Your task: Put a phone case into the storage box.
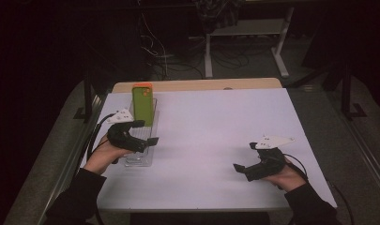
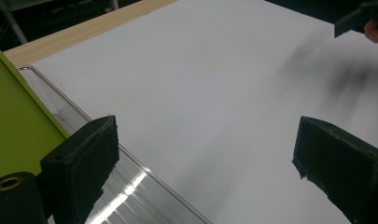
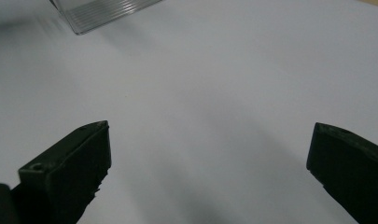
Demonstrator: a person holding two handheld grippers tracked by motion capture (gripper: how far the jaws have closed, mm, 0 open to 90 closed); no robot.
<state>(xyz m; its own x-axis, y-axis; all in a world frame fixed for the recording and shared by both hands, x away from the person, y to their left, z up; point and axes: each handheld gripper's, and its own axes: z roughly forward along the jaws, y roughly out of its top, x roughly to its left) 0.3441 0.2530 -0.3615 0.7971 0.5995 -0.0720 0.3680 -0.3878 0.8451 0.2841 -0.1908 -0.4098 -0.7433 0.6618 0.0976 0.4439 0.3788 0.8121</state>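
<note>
High view had the left hand-held gripper [image 1: 148, 140] spread, empty, over the clear tray [image 1: 140, 159]; green phone [image 1: 143, 105] stood upright just beyond it, long axis vertical. Right hand-held gripper [image 1: 244, 157] spread, well apart on worktop [image 1: 216, 122].

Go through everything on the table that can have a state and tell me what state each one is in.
Left claw: open, holding nothing, over the clear tray's edge.
Right claw: open, holding nothing, over bare table.
Green phone: standing upright in the tray's far end, orange band on top.
Clear tray: flat on the table, its near part bare.
</note>
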